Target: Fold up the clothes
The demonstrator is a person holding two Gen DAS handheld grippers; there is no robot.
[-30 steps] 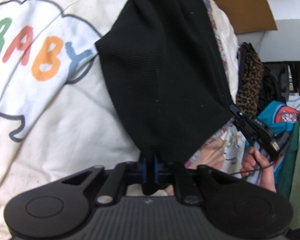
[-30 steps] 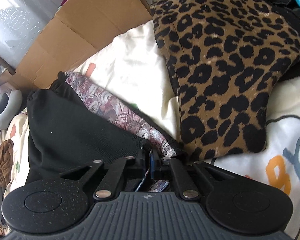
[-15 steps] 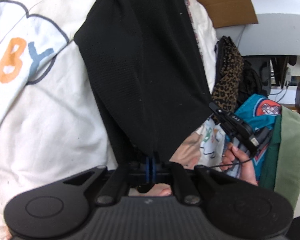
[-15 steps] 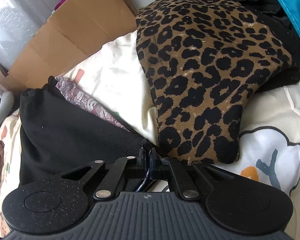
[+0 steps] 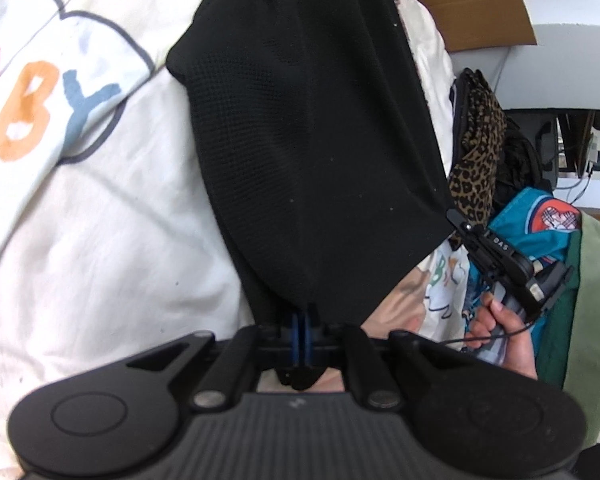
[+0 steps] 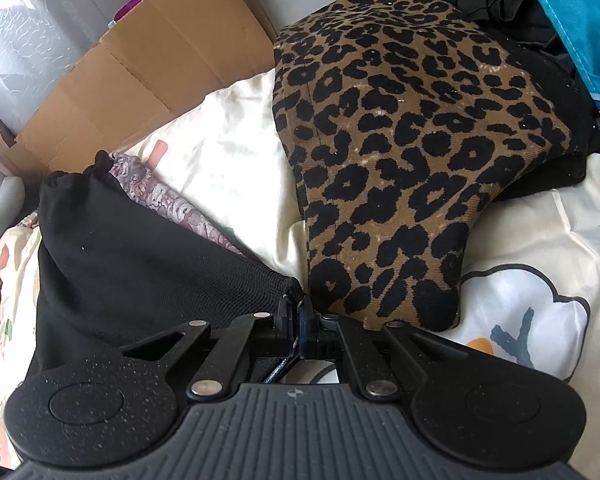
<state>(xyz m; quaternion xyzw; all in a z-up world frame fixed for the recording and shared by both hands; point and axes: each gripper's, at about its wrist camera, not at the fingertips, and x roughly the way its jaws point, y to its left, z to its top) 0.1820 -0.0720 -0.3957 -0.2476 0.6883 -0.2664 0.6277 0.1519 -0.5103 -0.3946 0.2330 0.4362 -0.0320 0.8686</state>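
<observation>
Fingers of the left gripper (image 5: 302, 322) are clamped on the black knit garment (image 5: 312, 132); the right gripper (image 6: 296, 312) pinches another corner of it, beside the leopard-print garment (image 6: 400, 160).

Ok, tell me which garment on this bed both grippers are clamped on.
The black knit garment. The left gripper and the right gripper each pinch a corner of it. The leopard-print piece and teal printed one lie unheld beside it.

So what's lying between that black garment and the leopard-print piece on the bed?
In the right wrist view, a strip of purplish patterned fabric edges the black garment, then bare cream bedding runs to the leopard-print piece.
</observation>
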